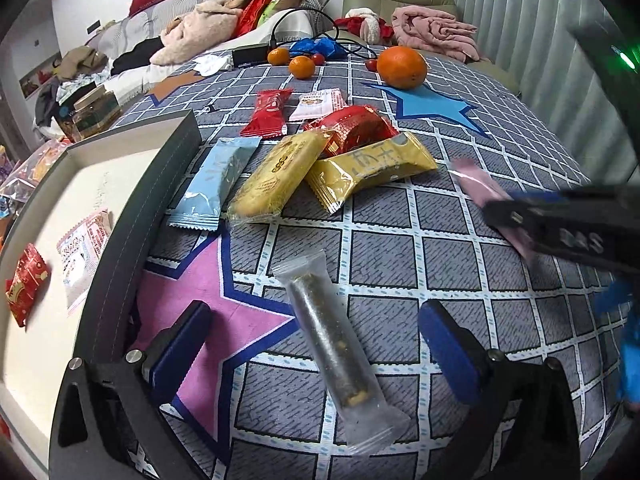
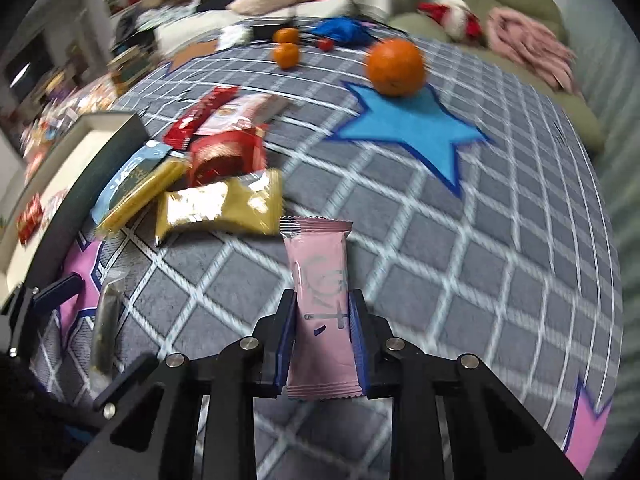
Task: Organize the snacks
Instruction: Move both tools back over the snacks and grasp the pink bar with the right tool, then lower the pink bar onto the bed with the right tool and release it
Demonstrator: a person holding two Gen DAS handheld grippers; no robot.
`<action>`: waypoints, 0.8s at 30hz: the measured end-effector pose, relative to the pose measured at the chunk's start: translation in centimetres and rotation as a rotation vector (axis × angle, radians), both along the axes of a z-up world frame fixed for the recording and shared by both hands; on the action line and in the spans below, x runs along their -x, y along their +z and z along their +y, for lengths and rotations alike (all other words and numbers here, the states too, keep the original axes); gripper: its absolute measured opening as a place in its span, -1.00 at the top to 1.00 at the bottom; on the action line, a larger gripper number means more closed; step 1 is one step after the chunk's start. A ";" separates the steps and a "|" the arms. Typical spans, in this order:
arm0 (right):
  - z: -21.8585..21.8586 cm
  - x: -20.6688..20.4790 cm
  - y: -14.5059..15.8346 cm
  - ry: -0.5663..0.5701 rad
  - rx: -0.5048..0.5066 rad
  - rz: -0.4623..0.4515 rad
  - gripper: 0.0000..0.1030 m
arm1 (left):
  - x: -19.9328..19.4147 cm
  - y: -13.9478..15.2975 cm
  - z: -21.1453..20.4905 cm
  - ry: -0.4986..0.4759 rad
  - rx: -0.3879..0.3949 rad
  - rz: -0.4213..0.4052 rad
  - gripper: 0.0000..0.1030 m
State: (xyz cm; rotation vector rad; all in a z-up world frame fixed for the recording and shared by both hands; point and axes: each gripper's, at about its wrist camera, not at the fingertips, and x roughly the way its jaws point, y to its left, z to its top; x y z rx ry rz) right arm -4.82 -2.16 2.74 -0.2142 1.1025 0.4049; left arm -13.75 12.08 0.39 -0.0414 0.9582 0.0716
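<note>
1. Tongs of the right gripper (image 2: 323,320) are pinching a pink snack packet (image 2: 320,280), its upper end sticking out past the pads, above the checked cloth (image 2: 460,260).
2. Left gripper (image 1: 316,344) is hanging spread wide, a clear-wrapped dark bar (image 1: 332,340) lying on the cloth between its fingers, untouched.
3. Grey box (image 1: 168,168) is sitting at the left, beside the snack pile.

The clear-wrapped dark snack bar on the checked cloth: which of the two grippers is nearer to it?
Left. The left gripper stands open with the clear-wrapped bar lying between its fingers, untouched. The right gripper is off to the side, shut on a pink packet.
</note>
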 end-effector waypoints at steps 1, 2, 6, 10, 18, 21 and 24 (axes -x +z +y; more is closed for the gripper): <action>-0.8 0.6 0.0 -0.040 0.005 0.002 0.47 | 0.0 0.0 0.0 -0.001 0.001 0.000 -1.00; -1.6 1.4 0.1 -0.081 0.009 0.007 0.47 | 0.0 0.0 -0.1 -0.004 0.001 -0.001 -1.00; -4.6 5.1 0.5 -0.213 -0.040 0.045 0.47 | 0.1 0.0 -0.2 -0.008 0.001 -0.003 -1.00; -4.4 7.8 0.7 -0.185 -0.058 0.021 -0.66 | 0.1 0.0 -0.2 -0.012 0.001 -0.005 -1.00; -3.6 4.7 -0.3 -0.127 0.008 -0.036 -1.00 | 0.2 0.0 -0.3 -0.015 0.001 -0.007 -1.00; -4.0 4.3 -1.1 -0.147 0.005 -0.049 -1.00 | 0.2 0.0 -0.3 -0.014 0.000 -0.007 -1.00; -4.2 4.4 -1.3 -0.143 -0.002 -0.076 -1.00 | 0.2 0.0 -0.3 -0.014 0.000 -0.007 -1.00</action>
